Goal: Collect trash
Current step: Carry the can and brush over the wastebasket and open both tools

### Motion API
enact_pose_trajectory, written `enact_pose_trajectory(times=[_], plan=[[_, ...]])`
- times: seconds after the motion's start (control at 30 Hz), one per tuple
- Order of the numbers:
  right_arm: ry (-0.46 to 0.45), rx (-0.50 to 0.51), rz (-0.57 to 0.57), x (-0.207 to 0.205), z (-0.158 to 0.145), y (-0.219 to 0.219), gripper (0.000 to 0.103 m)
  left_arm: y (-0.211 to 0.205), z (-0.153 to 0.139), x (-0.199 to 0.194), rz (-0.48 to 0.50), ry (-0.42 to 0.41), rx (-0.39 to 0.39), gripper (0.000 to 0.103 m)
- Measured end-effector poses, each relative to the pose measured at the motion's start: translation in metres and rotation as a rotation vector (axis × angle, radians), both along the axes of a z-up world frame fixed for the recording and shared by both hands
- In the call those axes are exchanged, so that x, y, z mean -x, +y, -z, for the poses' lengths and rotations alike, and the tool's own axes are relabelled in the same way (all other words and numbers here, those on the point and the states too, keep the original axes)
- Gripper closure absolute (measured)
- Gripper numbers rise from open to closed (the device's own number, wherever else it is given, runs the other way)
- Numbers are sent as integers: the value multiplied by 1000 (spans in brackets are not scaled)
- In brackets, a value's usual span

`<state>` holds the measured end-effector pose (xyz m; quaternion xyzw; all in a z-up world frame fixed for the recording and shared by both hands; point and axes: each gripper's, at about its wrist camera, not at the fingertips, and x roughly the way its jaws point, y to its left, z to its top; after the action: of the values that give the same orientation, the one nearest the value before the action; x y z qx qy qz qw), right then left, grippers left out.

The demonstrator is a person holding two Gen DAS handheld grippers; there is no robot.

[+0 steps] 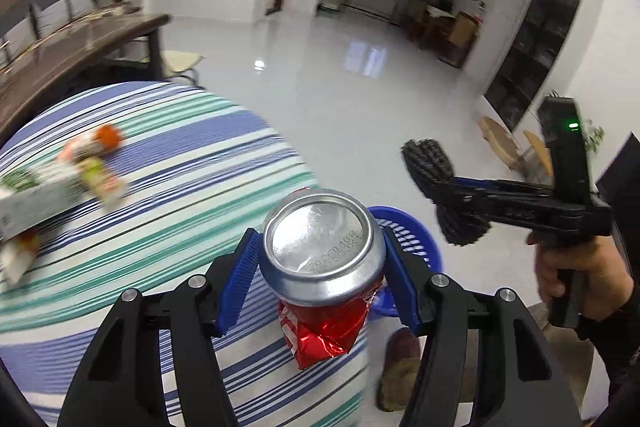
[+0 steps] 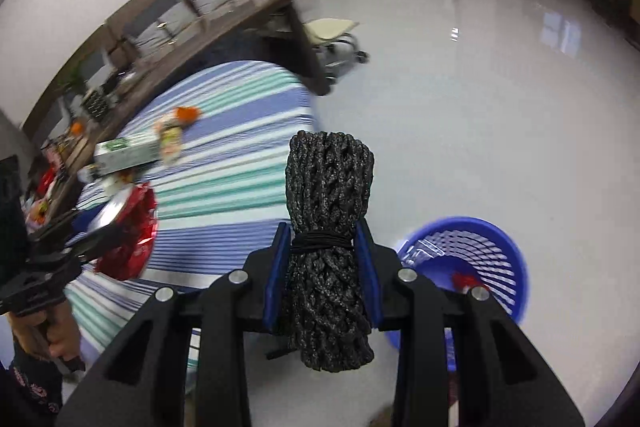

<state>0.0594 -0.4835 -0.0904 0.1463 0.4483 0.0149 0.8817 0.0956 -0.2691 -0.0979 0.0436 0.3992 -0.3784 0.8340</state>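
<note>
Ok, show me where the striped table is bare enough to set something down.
Bare striped cloth runs along the table's floor-side edge. The far side is crowded: carton, wrappers. Beside the basket, the floor is bare.

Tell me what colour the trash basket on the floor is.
Blue. The slotted plastic basket shows best in the right wrist view.

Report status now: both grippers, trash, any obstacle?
Left gripper shut on crushed red can. Right gripper shut on black rope bundle. Blue basket on floor, path clear.
</note>
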Motion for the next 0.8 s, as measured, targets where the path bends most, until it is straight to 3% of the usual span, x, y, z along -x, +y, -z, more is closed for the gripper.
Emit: enact_pose_trajectory(times=[0.13,0.37,0.57,0.77,0.8], plan=[[51,34,65,5,25,-40,71,-55,9,6,73,12,-11,43],[109,-21,164,17,68,-97,71,-136,49,4,152,77,-31,43],[122,-56,214,23,79,-127,71,-181,84,-5,171,119,-58,42],[113,-93,243,22,84,-148,68,-214,110,-7,189,108,-98,41],[109,-101,255,21,85,-150,67,-218,114,-8,191,105,-100,29]])
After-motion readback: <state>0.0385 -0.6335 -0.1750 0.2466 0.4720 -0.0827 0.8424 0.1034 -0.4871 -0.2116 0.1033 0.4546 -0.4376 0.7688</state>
